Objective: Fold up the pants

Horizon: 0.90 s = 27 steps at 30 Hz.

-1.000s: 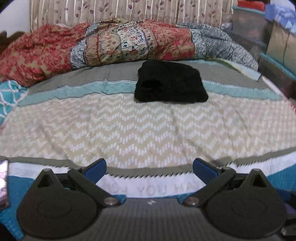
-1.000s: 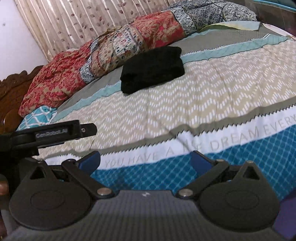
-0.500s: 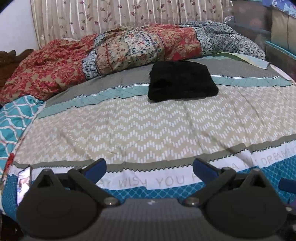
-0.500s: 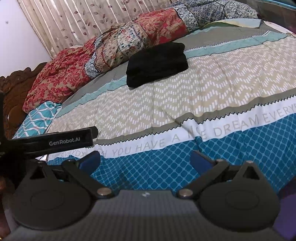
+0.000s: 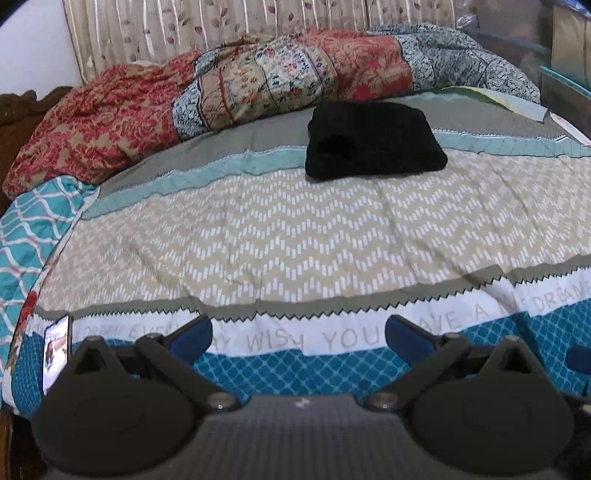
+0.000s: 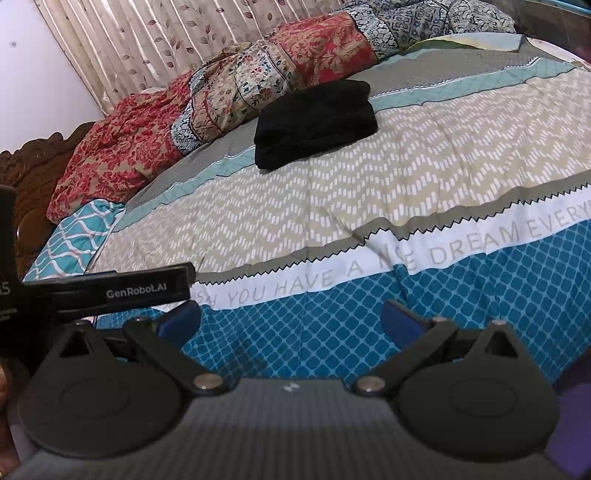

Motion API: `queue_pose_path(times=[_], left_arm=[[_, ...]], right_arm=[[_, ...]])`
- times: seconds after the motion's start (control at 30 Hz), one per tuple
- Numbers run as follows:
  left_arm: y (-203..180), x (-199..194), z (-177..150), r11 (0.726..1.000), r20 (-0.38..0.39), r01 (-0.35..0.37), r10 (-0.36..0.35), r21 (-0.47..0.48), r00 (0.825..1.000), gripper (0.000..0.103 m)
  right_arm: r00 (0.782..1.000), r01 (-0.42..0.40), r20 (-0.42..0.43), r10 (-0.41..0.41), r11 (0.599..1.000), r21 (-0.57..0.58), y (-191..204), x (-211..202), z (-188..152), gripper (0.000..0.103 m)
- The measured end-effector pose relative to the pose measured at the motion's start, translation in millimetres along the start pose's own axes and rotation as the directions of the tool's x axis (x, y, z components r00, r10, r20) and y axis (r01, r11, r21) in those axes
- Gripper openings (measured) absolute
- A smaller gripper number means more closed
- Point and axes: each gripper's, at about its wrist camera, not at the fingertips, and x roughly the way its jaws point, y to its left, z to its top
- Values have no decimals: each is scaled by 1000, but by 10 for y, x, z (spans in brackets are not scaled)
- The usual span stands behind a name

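The black pants (image 5: 373, 142) lie folded into a compact rectangle on the far part of the bed, across the grey and light-teal stripes; the right wrist view shows the pants (image 6: 316, 122) at upper middle. My left gripper (image 5: 299, 338) hangs open over the bed's near edge, far from the pants, nothing between its blue-tipped fingers. My right gripper (image 6: 290, 319) is open too, empty, above the blue diamond band. The left gripper's black body (image 6: 110, 291) shows at the left of the right wrist view.
A patterned bedspread (image 5: 295, 236) covers the bed. A rumpled red and floral quilt (image 5: 236, 88) lies along the far side before a curtain (image 5: 221, 26). A teal pillow (image 5: 29, 236) and a phone (image 5: 55, 350) are at left. Storage boxes (image 5: 569, 48) stand at right.
Both grippers have drawn back from the folded pants toward the bed's near edge, so more of the blue band and lettering shows. The pants have not moved. Both stay open.
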Motion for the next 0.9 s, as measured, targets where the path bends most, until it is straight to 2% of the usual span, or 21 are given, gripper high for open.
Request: queue_pose_path(times=[0.5, 0.9], left_arm=[[54, -9, -19, 998, 7, -59, 59, 2, 998, 103], [139, -32, -7, 998, 22, -39, 40, -48, 999, 103]], right_arm=[[1000, 13, -14, -12, 1000, 17, -41, 6, 0, 103], [1000, 19, -17, -19, 999, 27, -61, 15, 5, 103]])
